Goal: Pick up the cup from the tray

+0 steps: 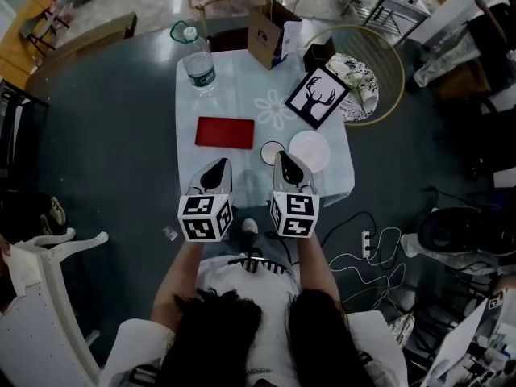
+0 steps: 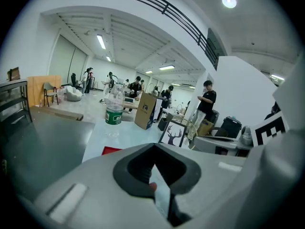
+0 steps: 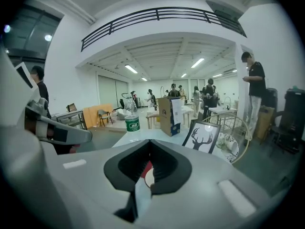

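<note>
A small round cup (image 1: 272, 152) with a dark rim stands on the pale tablecloth, between a flat red tray (image 1: 224, 131) and a white saucer (image 1: 310, 151). It does not rest on the red tray. My right gripper (image 1: 287, 163) hovers at the table's near edge, its tips just right of the cup and close to it, jaws shut and empty. My left gripper (image 1: 216, 171) is level with it, below the red tray, also shut and empty. In the gripper views the left gripper (image 2: 154, 147) and right gripper (image 3: 149, 142) hide most of the table.
At the table's far side stand a water bottle (image 1: 199, 63), a brown paper bag (image 1: 272, 35) and a framed deer picture (image 1: 317, 96). A wire basket (image 1: 393, 71) with patterned cloth sits at the right. Cables and a power strip (image 1: 364, 240) lie on the floor. Several people stand far off.
</note>
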